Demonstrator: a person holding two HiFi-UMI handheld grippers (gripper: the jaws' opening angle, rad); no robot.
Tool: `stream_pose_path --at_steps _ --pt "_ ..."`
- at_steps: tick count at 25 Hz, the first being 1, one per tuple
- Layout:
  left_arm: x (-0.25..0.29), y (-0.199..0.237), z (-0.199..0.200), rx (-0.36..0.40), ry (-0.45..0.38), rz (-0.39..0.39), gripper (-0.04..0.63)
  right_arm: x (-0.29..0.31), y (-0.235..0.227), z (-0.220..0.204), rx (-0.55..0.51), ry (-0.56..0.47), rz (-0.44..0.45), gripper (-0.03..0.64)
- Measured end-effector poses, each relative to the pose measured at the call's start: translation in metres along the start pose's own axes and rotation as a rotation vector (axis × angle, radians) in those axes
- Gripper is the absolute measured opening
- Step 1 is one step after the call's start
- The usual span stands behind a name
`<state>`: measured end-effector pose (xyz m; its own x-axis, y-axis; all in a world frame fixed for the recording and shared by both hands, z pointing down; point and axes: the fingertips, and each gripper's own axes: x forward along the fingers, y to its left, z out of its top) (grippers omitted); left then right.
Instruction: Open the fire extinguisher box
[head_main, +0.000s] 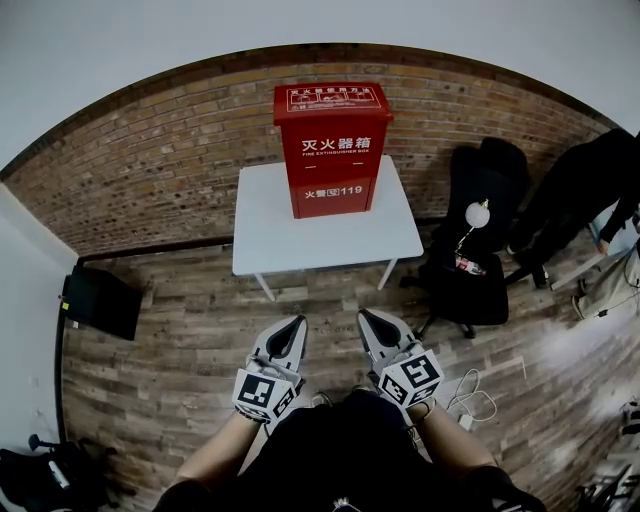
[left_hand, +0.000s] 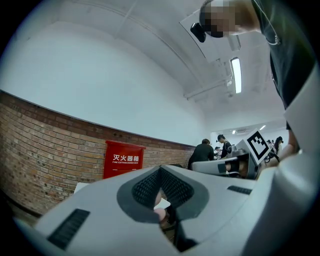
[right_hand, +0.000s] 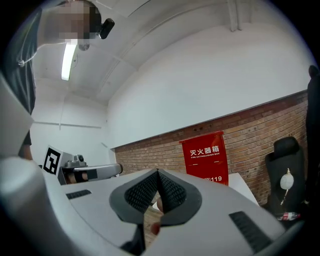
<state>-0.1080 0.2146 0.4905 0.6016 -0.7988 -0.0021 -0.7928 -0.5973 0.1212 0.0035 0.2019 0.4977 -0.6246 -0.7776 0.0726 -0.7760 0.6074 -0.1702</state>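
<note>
Left gripper (head_main: 296, 324) and right gripper (head_main: 367, 318) pinched together, empty. Far fire extinguisher box (head_main: 332, 150): I judge it rigid, heavy metal; I'd grip the front panel's edge.

A brick wall (head_main: 150, 160) runs across the top of the frame above a wood-plank floor (head_main: 180, 370). A white desk (head_main: 265, 235) stands at centre, a black office chair (head_main: 470, 285) at right; a strip light (left_hand: 236, 75) glows overhead.

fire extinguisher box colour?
Red, with white lettering on the front. The fire extinguisher box shows best in the head view, standing on the white table.
</note>
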Motion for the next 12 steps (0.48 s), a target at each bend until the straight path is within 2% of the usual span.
stream_pose_path --at_steps 12 --pt "0.016 0.029 -0.008 -0.017 -0.010 -0.001 0.050 0.024 -0.030 -0.001 0.022 0.006 -0.070 0.018"
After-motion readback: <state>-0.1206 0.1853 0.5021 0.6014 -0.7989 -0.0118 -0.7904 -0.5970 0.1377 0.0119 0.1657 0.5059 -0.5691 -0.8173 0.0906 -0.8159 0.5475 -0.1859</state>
